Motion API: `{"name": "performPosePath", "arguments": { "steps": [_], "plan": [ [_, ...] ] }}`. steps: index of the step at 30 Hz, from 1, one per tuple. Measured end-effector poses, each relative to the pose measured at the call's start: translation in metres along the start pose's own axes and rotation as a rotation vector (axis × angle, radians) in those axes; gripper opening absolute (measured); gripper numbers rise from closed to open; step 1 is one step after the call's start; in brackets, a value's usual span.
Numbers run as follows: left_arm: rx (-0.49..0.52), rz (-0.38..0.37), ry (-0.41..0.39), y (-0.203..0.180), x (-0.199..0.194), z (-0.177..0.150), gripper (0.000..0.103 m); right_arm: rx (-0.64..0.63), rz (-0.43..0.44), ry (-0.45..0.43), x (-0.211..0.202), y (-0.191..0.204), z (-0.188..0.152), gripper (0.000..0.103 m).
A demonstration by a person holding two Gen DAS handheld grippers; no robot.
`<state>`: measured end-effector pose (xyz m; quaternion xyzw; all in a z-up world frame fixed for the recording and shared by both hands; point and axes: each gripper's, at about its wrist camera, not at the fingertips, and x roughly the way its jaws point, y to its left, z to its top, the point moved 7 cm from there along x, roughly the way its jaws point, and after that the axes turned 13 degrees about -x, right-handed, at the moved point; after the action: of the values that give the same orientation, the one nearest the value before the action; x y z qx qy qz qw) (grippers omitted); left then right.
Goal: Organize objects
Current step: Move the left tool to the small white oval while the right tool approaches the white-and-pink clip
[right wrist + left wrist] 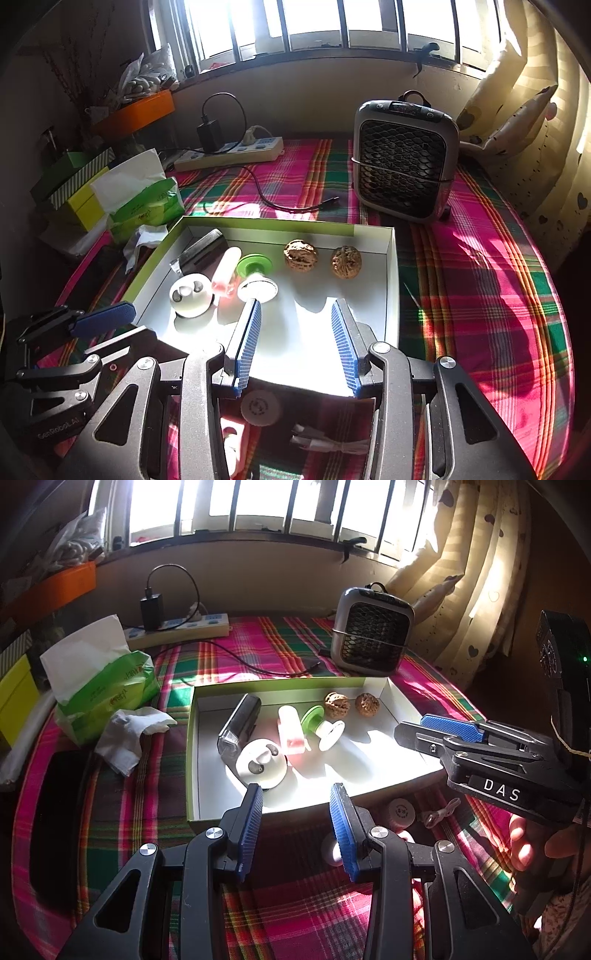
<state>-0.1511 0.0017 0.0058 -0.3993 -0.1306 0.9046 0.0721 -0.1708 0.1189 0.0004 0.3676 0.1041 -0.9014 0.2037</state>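
Observation:
A shallow white box with a green rim [280, 682] [295, 222] lies on the plaid cloth. It holds a black cylinder [240, 720] [201, 251], a round white earbud case [261, 763] [190, 293], a white-pink tube [291, 731] [225, 271], a green-and-white spool [319, 723] [255, 275] and two walnuts [336, 703] [345, 262]. My left gripper [296, 787] hovers open at the box's near edge. Over the box's near half, my right gripper [295, 301] is also open, with nothing between its pads. A white round cap [400, 810] [260, 406] and a small white cable [441, 812] [325, 439] lie in front of the box.
A grey mesh-fronted heater [371, 631] [402, 162] stands behind the box, with a power strip [177, 627] [229, 153] and a loose black cable [291, 205] beside it. On the left are a green tissue pack [107, 694], a crumpled tissue [129, 734] and a black flat object [59, 827]. Curtains hang at right.

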Motion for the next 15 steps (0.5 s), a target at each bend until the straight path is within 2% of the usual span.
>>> {"name": "performPosePath", "arguments": {
  "steps": [6,15],
  "plan": [
    [-0.035,-0.03,0.012,0.007,-0.005,-0.01,0.035,-0.012,0.021,-0.014,-0.015,0.007,-0.016,0.041],
    [-0.018,-0.078,0.067,0.0,0.001,-0.031,0.035,-0.041,0.042,0.0,-0.025,0.024,-0.045,0.046]
  ]
}}
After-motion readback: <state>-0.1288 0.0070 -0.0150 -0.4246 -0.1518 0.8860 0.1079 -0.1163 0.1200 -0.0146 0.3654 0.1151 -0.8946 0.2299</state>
